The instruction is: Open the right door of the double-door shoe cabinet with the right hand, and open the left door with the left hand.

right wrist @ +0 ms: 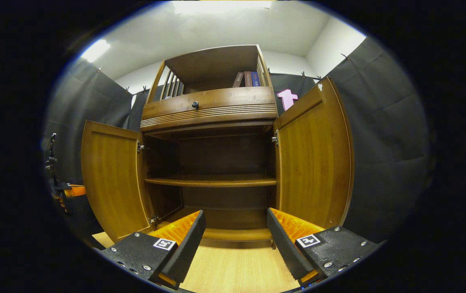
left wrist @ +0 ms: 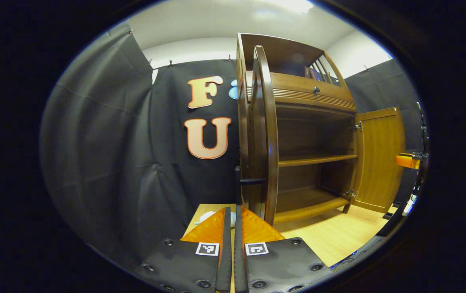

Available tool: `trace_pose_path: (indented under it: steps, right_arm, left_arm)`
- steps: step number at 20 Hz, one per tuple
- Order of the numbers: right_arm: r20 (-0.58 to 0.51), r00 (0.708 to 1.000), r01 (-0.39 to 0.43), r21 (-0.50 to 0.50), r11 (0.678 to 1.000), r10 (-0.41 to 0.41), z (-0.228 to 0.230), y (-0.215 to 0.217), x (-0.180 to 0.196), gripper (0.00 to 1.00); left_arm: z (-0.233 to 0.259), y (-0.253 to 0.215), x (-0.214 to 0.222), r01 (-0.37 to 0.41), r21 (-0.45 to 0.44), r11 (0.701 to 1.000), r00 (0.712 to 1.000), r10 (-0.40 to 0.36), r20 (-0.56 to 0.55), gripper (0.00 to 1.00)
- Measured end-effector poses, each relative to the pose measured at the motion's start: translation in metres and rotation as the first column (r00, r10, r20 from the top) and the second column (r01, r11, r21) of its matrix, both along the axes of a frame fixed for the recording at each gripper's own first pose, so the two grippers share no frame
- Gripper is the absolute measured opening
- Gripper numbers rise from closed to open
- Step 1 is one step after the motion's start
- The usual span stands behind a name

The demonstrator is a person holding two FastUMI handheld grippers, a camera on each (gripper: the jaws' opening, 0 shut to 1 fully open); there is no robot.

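Observation:
The wooden shoe cabinet (right wrist: pixel 212 181) stands straight ahead in the right gripper view with both doors swung wide. Its left door (right wrist: pixel 112 179) and right door (right wrist: pixel 316 162) flank bare dark shelves. My right gripper (right wrist: pixel 237 232) is open low in front of the cabinet, holding nothing. In the left gripper view the left door (left wrist: pixel 266 134) is seen edge-on, with its dark handle (left wrist: pixel 251 182) sticking out towards the booth wall. My left gripper (left wrist: pixel 233 217) is shut just below that handle, not touching it. The right door (left wrist: pixel 381 158) hangs open farther off.
A drawer with a dark knob (right wrist: pixel 195 104) runs above the shelves, and books (right wrist: pixel 247 79) stand on top. The light wooden floor (right wrist: pixel 237 268) spreads before the cabinet. Black cloth walls close in on both sides. A small white object (left wrist: pixel 205 216) lies behind my left fingers.

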State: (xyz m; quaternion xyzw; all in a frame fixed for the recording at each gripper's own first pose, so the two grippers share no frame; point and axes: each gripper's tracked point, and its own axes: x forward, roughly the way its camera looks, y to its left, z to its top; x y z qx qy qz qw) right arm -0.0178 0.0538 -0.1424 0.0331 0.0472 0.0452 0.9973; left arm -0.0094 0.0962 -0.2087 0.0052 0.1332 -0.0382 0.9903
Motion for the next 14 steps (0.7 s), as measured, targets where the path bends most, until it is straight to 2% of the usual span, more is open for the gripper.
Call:
trace_pose_path:
  steps: [5, 7, 8, 10, 14]
  right_arm:
    - [0.021, 1.000, 0.016, -0.007, 1.000, -0.015, 0.014, -0.012, -0.007, 0.92]
    - [0.032, 0.999, 0.025, -0.012, 1.000, -0.024, 0.023, -0.019, -0.011, 0.92]
    - [0.037, 0.999, 0.028, -0.016, 0.999, -0.028, 0.028, -0.022, -0.013, 0.92]
    - [0.047, 0.998, 0.033, -0.035, 0.999, -0.031, 0.039, -0.027, -0.015, 0.92]
    - [0.076, 0.997, 0.031, -0.090, 0.995, -0.024, 0.071, -0.032, -0.022, 0.92]
  left_arm:
    - [0.053, -0.006, -0.021, -0.063, -0.009, 0.998, 0.997, 0.064, 0.047, 0.09]
    - [0.073, -0.020, -0.026, -0.059, -0.013, 0.998, 0.996, 0.059, 0.063, 0.18]
    - [0.080, -0.028, -0.027, -0.050, -0.027, 0.998, 0.997, 0.052, 0.065, 0.36]
    - [0.093, -0.043, -0.027, -0.038, -0.064, 0.997, 0.997, 0.042, 0.061, 0.25]
    - [0.108, -0.065, -0.023, -0.032, -0.101, 0.994, 0.998, 0.038, 0.053, 0.46]
